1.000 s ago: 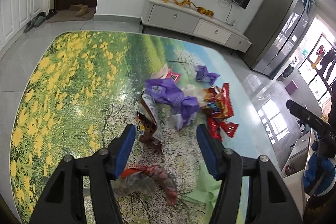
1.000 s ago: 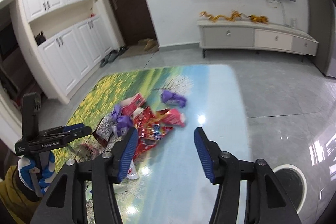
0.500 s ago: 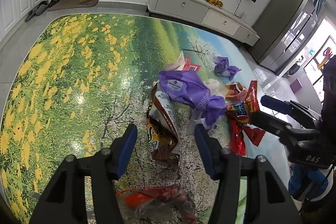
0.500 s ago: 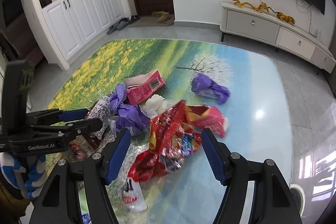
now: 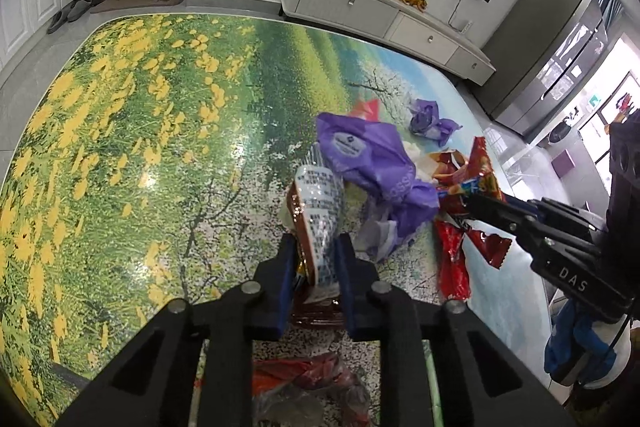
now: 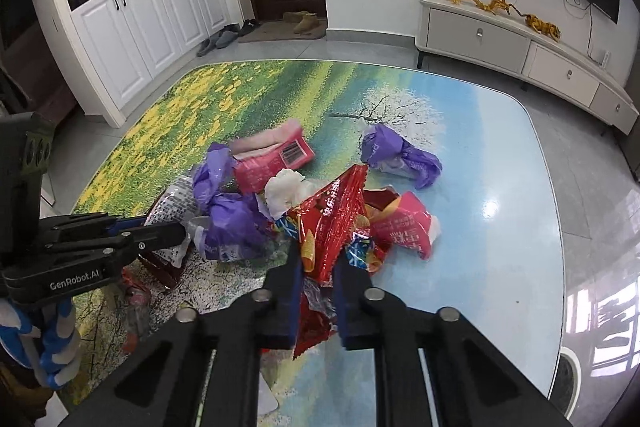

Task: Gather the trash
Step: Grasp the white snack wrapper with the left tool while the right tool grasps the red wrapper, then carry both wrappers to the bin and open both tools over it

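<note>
Now your left gripper pinches the silver-brown snack bag | your right gripper pinches the red chip bag | purple bag at 1 o'clock

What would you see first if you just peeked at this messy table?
First, the heap of bright wrappers mid-table: the left gripper pinches a brown-and-silver snack bag, and the right gripper pinches a red chip bag. Next, the table itself, printed with yellow flowers, and a crumpled purple bag lying apart on its far side.
</note>
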The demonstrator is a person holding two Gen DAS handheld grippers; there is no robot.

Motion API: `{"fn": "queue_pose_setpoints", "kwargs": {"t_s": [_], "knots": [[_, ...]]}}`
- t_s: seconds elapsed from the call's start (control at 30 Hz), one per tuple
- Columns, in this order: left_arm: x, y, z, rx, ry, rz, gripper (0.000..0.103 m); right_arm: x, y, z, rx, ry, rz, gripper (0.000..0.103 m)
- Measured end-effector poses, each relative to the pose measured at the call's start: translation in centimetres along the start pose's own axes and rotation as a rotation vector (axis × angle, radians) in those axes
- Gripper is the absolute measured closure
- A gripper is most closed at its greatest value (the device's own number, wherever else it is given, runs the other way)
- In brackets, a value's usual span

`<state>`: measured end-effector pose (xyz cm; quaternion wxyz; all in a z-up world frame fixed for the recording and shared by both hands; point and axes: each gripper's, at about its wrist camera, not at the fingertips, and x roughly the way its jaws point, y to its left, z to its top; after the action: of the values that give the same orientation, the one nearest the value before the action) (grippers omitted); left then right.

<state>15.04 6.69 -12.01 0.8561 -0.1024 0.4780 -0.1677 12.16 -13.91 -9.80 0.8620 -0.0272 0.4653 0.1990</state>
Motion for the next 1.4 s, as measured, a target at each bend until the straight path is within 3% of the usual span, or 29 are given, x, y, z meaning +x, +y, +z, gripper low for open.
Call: {"fn": "queue_pose_setpoints", "kwargs": {"t_s": [0.3, 0.8, 1.1, 1.4], "knots": [[-4.3, -0.3, -0.1, -0.024, -0.09, -0.003, 0.086, -4.6, 0.3, -0.5, 0.005, -0.094, 0.029, 0.094], [-14.3, -3.6, -0.6, 0.017, -0.273, 0.002, 0.086, -16.2, 0.9, -1.6, 0.018, -0.308, 0.038, 0.094], [-18.4, -9.7, -0.4, 0.112, -0.346, -0.043, 0.086, -23.7, -1.7, -3.8, 0.061, -0.448, 0.009, 0.094], [-16.5, -19.8, 0.5, 0.26, -0.308, -0.149, 0.086, -28.2, -8.4, -7.7, 0.181, -0.521, -0.094, 0.094]]}}
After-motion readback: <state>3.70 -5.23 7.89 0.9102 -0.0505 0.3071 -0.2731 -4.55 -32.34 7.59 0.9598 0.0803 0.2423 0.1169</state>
